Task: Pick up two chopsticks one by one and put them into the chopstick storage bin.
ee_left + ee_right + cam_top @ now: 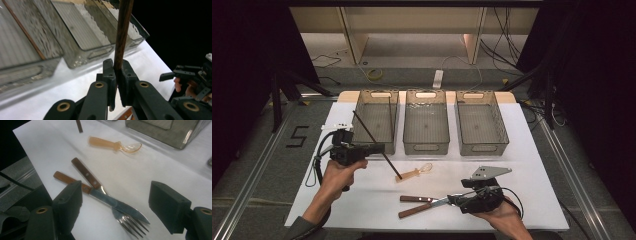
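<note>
Overhead, high view: white table (522, 150) on a grey floor, black curtains at both sides, cables and pale furniture legs beyond the far edge. Three clear bins sit in a row at the far side; the left bin (377, 120) holds one dark stick. The left gripper (379, 148), near-left of that bin, pinches a dark chopstick (374, 140) that runs aslant from above the left bin's near rim down toward an orange spoon (414, 173). The right gripper (452, 200) hovers at the near right, at the blade ends of a knife (422, 199) and fork (414, 210).

Left gripper view: jaws pressed together on the chopstick (122, 35), which rises brown and upright from between them; bins lie behind, far left.

Right gripper view: jaws spread wide, nothing between the pads. The knife (112, 202) lies crossed over the fork (130, 225), wooden handles pointing away, tips just between the jaws. The spoon (110, 143) lies farther off.
</note>
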A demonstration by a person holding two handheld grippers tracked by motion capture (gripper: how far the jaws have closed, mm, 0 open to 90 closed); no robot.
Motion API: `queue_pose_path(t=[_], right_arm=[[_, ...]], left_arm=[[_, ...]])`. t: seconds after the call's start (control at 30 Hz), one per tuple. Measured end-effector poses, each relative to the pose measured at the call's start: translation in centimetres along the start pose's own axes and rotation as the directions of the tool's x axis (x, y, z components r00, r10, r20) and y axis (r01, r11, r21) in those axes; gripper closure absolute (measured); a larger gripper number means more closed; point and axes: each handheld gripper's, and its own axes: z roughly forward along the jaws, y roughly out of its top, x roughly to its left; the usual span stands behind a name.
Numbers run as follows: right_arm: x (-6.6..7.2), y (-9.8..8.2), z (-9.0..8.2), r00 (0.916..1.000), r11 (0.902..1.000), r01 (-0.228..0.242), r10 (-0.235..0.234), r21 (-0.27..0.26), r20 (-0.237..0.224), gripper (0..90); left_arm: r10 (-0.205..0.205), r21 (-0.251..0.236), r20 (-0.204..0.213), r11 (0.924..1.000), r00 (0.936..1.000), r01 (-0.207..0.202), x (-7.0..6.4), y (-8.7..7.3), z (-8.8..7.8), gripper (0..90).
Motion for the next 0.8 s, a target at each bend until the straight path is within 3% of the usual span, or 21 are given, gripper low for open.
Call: queue_pose_path(t=[0.07, 0.2, 0.33, 0.5, 0.8], right_arm=[[-0.1, -0.1, -0.1, 1.0, 1.0, -0.004, 0.004, 0.001, 0.005, 27.8], [0.0, -0.3, -0.3, 1.0, 1.0, 0.003, -0.003, 0.002, 0.005, 27.8], [-0.1, -0.4, -0.2, 1.0, 1.0, 0.005, -0.005, 0.007, 0.002, 27.9], [0.0, -0.5, -0.3, 1.0, 0.9999, 0.01, -0.01, 0.007, 0.002, 27.8], [-0.1, -0.6, -0.4, 0.9999, 0.9999, 0.014, -0.014, 0.007, 0.003, 27.8]], left_arm=[[-0.001, 0.001, -0.007, 1.0, 1.0, 0.001, 0.2, 0.5, -0.1, 84.5], [-0.011, 0.015, -0.037, 0.9998, 0.9992, 0.012, 1.0, 3.1, -0.8, 84.4], [0.007, 0.017, -0.074, 0.9998, 0.9973, -0.006, 1.4, 4.8, -1.0, 84.4], [0.012, 0.02, -0.116, 0.9997, 0.9932, -0.01, 1.8, 6.7, -0.8, 84.4], [-0.018, 0.013, -0.164, 0.9997, 0.9862, 0.021, 3.0, 10.1, 0.0, 84.3]])
